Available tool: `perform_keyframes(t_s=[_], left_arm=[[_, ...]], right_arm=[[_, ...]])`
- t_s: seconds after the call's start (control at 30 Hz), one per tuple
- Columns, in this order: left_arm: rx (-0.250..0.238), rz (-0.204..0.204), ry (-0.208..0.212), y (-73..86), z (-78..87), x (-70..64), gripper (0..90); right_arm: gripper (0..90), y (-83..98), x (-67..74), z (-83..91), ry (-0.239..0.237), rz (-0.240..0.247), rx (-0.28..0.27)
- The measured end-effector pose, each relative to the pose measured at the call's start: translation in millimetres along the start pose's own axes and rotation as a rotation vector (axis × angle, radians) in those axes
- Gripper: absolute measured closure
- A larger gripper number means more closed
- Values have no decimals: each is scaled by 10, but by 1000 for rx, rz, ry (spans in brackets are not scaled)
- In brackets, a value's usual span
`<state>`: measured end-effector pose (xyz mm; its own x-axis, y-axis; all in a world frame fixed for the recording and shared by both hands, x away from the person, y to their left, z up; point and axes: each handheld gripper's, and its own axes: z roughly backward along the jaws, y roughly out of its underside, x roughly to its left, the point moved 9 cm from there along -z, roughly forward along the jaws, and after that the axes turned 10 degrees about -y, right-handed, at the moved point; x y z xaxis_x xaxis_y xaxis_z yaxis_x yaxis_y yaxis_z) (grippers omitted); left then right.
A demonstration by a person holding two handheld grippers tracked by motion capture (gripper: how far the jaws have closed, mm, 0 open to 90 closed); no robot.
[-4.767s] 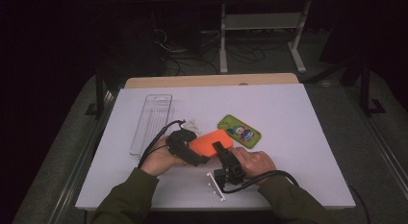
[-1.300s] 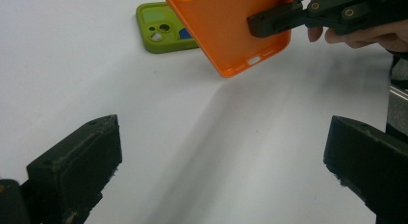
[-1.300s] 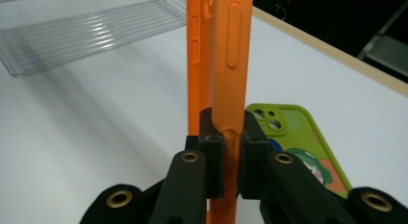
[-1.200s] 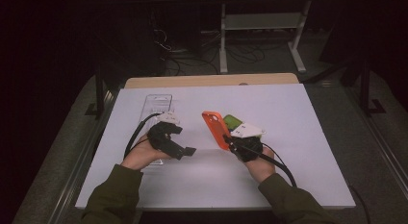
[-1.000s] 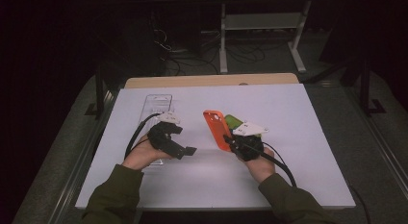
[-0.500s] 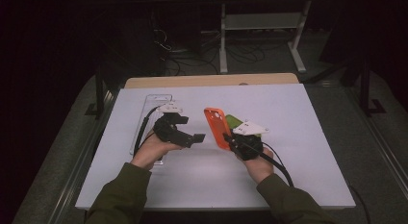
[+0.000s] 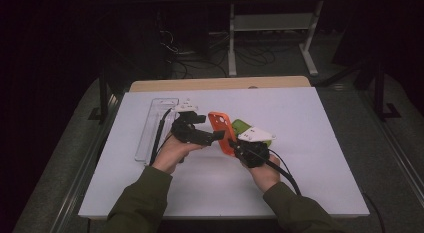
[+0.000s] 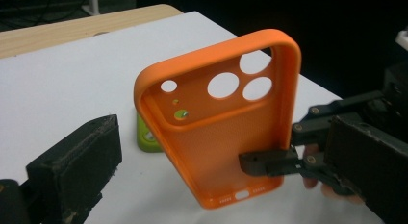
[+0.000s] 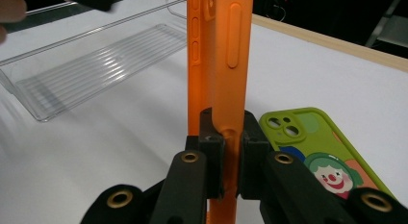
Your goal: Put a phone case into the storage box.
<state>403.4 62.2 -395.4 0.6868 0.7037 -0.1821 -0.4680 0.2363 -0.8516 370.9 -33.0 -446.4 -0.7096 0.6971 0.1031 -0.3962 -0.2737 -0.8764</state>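
The orange silicone phone case [image 7: 221, 133] is the thing everything else sits around. It stands upright, lifted off the white table top [image 7: 320, 118], with its open inside and three round camera holes facing the left gripper [image 7: 215, 137]. The right gripper [image 9: 224, 147] has it by one long edge near the bottom end, both black jaws pressed tight on the rim from either side, so the case rises straight up out of the grip.

The left gripper is just beside the case on its hollow side, held level and pointed at it. Its jaws stand apart with nothing between them; in the left gripper view one black pad [image 8: 77, 161] sits low at the left, clear of the case.

Behind the orange case, lying flat on the table, is a lime-green phone case with a clown printed on its back [image 9: 317, 147], camera end towards the far edge. On the left gripper's side of the orange case, farther off, a long clear ribbed plastic tray [image 7: 152, 125] lies on the table, and the left gripper's black cable [image 7: 161, 133] trails across it.
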Motion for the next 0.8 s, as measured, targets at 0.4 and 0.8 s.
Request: perform_keyframes(t_s=[0.4,0.8], left_arm=[[-23,21,-1,-6,-162,-68,0],[-46,16,-13,-14,-192,-72,0]], right_arm=[[824,-14,56,-5,-10,-2,-10],[824,11,66,-26,-9,3,-1]])
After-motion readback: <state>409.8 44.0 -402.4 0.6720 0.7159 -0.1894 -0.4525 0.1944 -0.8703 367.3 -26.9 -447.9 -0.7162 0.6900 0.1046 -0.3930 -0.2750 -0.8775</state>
